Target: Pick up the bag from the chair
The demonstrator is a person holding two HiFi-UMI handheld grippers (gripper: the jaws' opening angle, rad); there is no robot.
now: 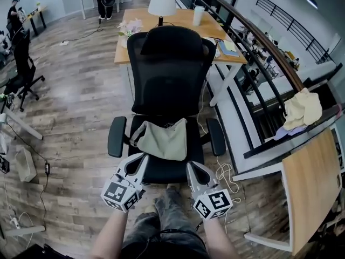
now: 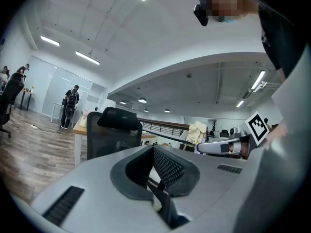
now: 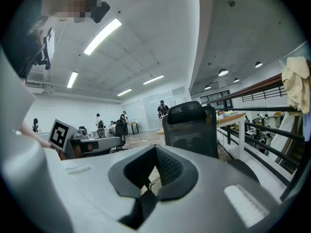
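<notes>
Your left gripper [image 1: 141,158] and right gripper [image 1: 191,167] hover at the near edge of the chair [image 1: 170,74] — jaws closed, empty — the bag [image 1: 161,140] just beyond on the seat.

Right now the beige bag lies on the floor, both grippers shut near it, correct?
No: the head view shows the beige bag on the seat of the black chair, not the floor. The left gripper and right gripper are shut near it.
</notes>
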